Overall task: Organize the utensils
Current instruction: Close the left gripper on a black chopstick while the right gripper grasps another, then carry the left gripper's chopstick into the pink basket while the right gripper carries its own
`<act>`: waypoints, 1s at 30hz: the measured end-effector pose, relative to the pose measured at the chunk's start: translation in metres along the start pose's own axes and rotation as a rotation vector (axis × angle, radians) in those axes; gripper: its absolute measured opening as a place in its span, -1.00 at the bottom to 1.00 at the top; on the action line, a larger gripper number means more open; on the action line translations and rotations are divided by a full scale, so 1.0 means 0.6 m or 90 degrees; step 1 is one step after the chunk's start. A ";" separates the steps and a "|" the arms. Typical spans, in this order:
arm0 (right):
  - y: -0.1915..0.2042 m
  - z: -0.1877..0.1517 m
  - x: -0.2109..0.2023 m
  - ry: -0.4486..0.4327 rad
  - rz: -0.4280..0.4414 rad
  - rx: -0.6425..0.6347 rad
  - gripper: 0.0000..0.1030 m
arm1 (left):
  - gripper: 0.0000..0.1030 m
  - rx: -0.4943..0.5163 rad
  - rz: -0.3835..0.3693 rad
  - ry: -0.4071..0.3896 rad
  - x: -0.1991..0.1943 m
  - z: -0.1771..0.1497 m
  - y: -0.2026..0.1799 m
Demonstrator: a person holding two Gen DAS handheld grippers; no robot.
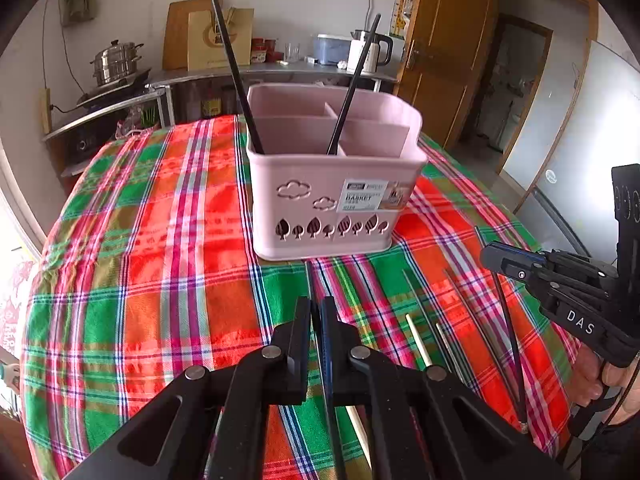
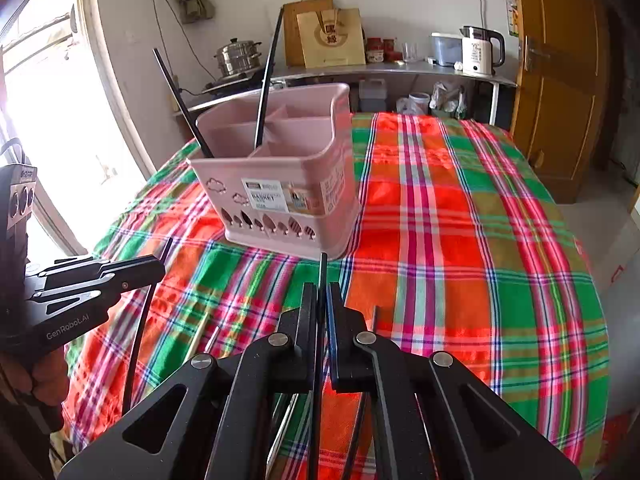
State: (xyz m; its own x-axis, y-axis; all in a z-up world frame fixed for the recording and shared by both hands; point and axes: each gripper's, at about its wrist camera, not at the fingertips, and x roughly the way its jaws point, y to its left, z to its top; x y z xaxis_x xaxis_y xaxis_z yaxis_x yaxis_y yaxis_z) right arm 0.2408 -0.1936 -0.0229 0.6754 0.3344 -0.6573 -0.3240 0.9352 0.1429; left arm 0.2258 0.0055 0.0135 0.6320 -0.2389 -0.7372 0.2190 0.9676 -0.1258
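Left wrist view: my left gripper (image 1: 316, 312) was clamped on a black chopstick (image 1: 309, 276), and my right gripper (image 2: 323, 300) pinched a second black chopstick (image 2: 322, 270). The pink basket (image 1: 336, 200) stood just ahead of both, two chopsticks already leaning in its near-left compartment. Loose chopsticks (image 1: 418, 336) lay on the plaid cloth (image 1: 160, 280) between my grippers. I judged it best to tip each stick upright over that same compartment before releasing.
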 end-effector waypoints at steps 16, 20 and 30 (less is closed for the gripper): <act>0.025 0.060 -0.145 -0.149 0.006 -0.024 -0.92 | -0.92 0.014 -0.008 -0.126 -0.152 0.062 -0.003; 0.022 0.059 -0.161 -0.162 0.004 -0.025 -0.92 | -0.93 0.016 -0.009 -0.144 -0.173 0.065 -0.005; 0.025 0.049 -0.173 -0.162 0.002 -0.028 -0.92 | -0.93 0.014 -0.010 -0.152 -0.192 0.050 -0.005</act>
State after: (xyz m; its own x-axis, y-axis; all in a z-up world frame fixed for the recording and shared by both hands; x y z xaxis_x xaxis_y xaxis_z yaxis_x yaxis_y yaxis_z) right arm 0.1853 -0.2112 0.0693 0.8179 0.3607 -0.4481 -0.3509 0.9301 0.1083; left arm 0.1746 0.0275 0.1190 0.7854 -0.2694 -0.5572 0.2450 0.9621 -0.1199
